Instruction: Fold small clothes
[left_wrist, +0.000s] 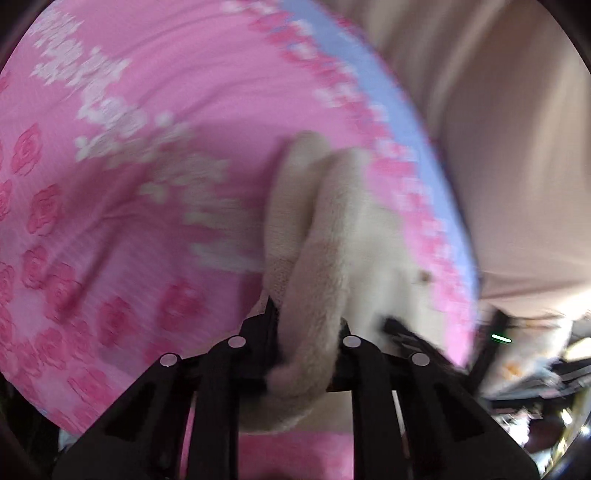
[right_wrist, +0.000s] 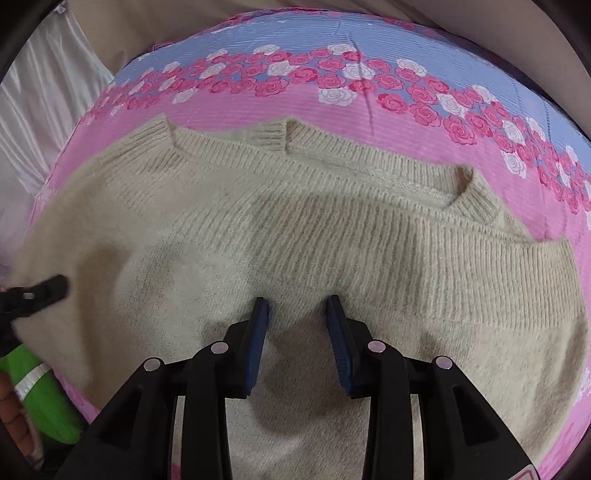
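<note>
Left wrist view, blurred: left gripper (left_wrist: 308, 332) clamped on a bunched fold of cream sweater (left_wrist: 325, 266), lifted over pink rose-print bedsheet (left_wrist: 129, 184).

Right wrist view: right gripper (right_wrist: 297, 314) spread apart, pressing down on the sweater (right_wrist: 295, 229) lying flat on the bedsheet (right_wrist: 369, 107).

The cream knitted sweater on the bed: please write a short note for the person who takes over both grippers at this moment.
Left gripper: shut on a bunched fold of the cream knitted sweater, lifted above the pink rose-print bedsheet.
Right gripper: open, blue pads just above the sweater's middle, holding nothing.
Sweater: spread on the sheet, ribbed edge toward the blue border.
Done: one edge picked up.
Left: carry that fold across, flatten it, finish folding.
</note>
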